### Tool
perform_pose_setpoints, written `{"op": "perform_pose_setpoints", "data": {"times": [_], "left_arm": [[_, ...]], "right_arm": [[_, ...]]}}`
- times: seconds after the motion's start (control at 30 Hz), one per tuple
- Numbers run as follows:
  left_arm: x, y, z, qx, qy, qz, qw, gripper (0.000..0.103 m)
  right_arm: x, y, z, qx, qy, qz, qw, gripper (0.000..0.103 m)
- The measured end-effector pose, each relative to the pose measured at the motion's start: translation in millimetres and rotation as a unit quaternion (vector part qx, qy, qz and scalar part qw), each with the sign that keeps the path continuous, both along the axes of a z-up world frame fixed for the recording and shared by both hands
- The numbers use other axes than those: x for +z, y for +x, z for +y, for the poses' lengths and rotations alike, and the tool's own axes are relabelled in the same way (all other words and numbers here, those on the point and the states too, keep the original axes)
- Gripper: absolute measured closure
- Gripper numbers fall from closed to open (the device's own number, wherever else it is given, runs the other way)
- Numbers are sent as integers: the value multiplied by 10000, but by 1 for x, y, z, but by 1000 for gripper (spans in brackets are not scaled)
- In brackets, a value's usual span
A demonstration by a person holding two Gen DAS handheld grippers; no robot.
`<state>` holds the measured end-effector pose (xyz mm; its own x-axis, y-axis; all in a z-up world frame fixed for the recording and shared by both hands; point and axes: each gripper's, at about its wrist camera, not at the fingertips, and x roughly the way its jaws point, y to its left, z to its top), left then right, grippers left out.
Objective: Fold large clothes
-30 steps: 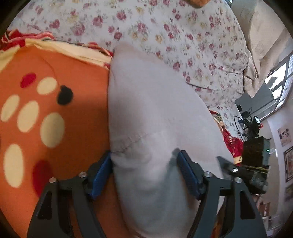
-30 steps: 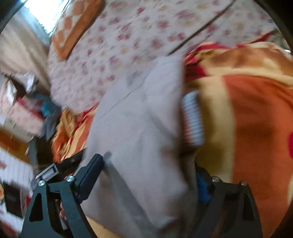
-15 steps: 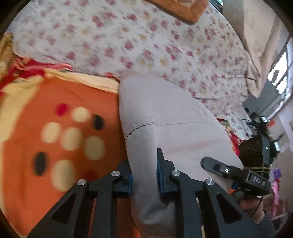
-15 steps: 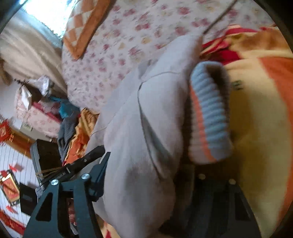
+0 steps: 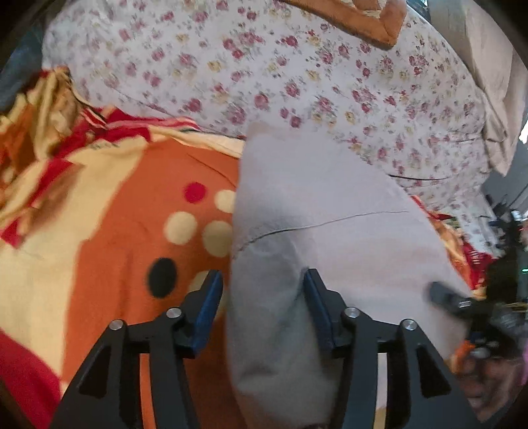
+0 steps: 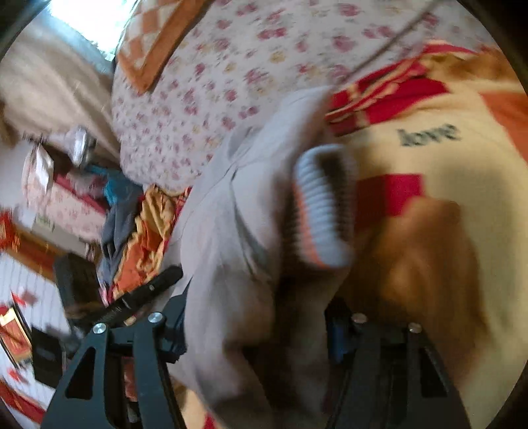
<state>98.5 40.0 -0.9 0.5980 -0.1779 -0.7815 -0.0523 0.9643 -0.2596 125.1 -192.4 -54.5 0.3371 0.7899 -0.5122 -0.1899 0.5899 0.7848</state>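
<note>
A large grey garment (image 5: 323, 211) lies folded lengthwise on an orange spotted blanket (image 5: 125, 237). My left gripper (image 5: 262, 297) is open, its blue pads either side of the garment's near edge. In the right wrist view the same grey garment (image 6: 224, 250) bulges between the fingers of my right gripper (image 6: 257, 326), which is open. Its striped grey and orange ribbed cuff (image 6: 323, 204) stands up beside the fold. The right finger's blue pad (image 6: 335, 340) is partly hidden by cloth.
A floral bedsheet (image 5: 297, 66) covers the bed beyond the garment, with an orange checked pillow (image 5: 363, 19) at the far end. The blanket (image 6: 429, 158) carries the word "love". Clutter and a dark box (image 6: 72, 280) stand beside the bed.
My left gripper was shut on the garment's edge half a second ago and has opened. My right gripper has shifted and the cuff has dropped a little.
</note>
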Motion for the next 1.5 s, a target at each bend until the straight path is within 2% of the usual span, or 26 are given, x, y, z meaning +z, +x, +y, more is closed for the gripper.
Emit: {"op": "perform_pose_setpoints", "data": {"times": [0.07, 0.13, 0.23, 0.33, 0.37, 0.4, 0.47, 0.53, 0.6, 0.67, 0.73, 0.8, 0.83, 0.9, 0.93, 1.0, 1.1, 1.17, 1.27, 1.33, 1.37, 1.43, 1.47, 1.5], "left_arm": [[6, -3, 1, 128, 220, -121, 9996, 62], [10, -6, 1, 180, 357, -226, 9989, 62], [14, -8, -1, 175, 493, -328, 9981, 62], [14, -7, -3, 140, 479, -312, 9983, 62], [14, -8, -4, 123, 478, -319, 9983, 62], [15, -8, -6, 94, 492, -328, 9982, 62], [16, -8, -8, 73, 539, -343, 9979, 62], [15, -7, -9, 73, 563, -335, 9978, 62], [12, -6, -9, 84, 551, -280, 9981, 62], [8, -4, -11, 48, 529, -214, 9984, 62], [1, -1, -16, -30, 436, -101, 9990, 61], [-7, 2, -19, -75, 297, 59, 9995, 49], [-11, 3, -20, -38, 288, 136, 9995, 45], [-16, 4, -21, 119, 390, 191, 9990, 30], [-17, 5, -20, 186, 393, 207, 9988, 26], [-21, 8, -14, 389, 236, 386, 9982, 13], [-29, 12, -3, 568, -215, 616, 9963, 9], [-26, 11, -5, 465, -138, 565, 9972, 9], [-13, 2, -8, 248, -34, 430, 9988, 18], [10, -13, -7, 263, 243, 55, 9993, 18], [29, -28, -8, 308, 498, -373, 9976, 18], [60, -62, -17, 318, 996, -1194, 9873, 18], [68, -72, -21, 300, 1109, -1389, 9836, 16], [74, -87, -26, 258, 1205, -1623, 9790, 13]], "right_arm": [[15, -13, -14, -215, -131, -193, 9995, 35], [41, -36, -25, -489, -617, -745, 9941, 35], [75, -78, -24, -863, -1572, -1777, 9676, 35], [93, -105, -8, -909, -2166, -2638, 9355, 35], [98, -109, 1, -770, -2221, -2930, 9268, 40], [102, -111, 11, -572, -2245, -3155, 9202, 54], [104, -110, 28, -219, -2330, -3348, 9127, 70], [99, -105, 40, 7, -2326, -3270, 9160, 75], [86, -92, 47, 135, -2351, -2935, 9265, 76], [63, -76, 50, 269, -2482, -2322, 9401, 76], [28, -57, 50, 452, -2541, -1426, 9555, 76], [17, -53, 41, 314, -2217, -1187, 9673, 76], [18, -52, 41, 312, -2212, -1146, 9680, 76], [20, -52, 44, 349, -2333, -1207, 9642, 76], [19, -52, 44, 326, -2351, -1226, 9636, 76], [19, -54, 43, 297, -2372, -1246, 9630, 76], [20, -58, 45, 297, -2385, -1193, 9633, 74], [20, -57, 47, 347, -2383, -1149, 9637, 73], [30, -61, 42, 271, -2319, -1143, 9656, 73], [53, -77, 36, 19, -2485, -1439, 9579, 72], [64, -86, 33, -71, -2533, -1670, 9528, 72], [90, -112, 25, -363, -2744, -2249, 9342, 54], [99, -124, 22, -507, -2880, -2447, 9245, 33], [107, -138, 18, -658, -3059, -2641, 9123, 25]]}}
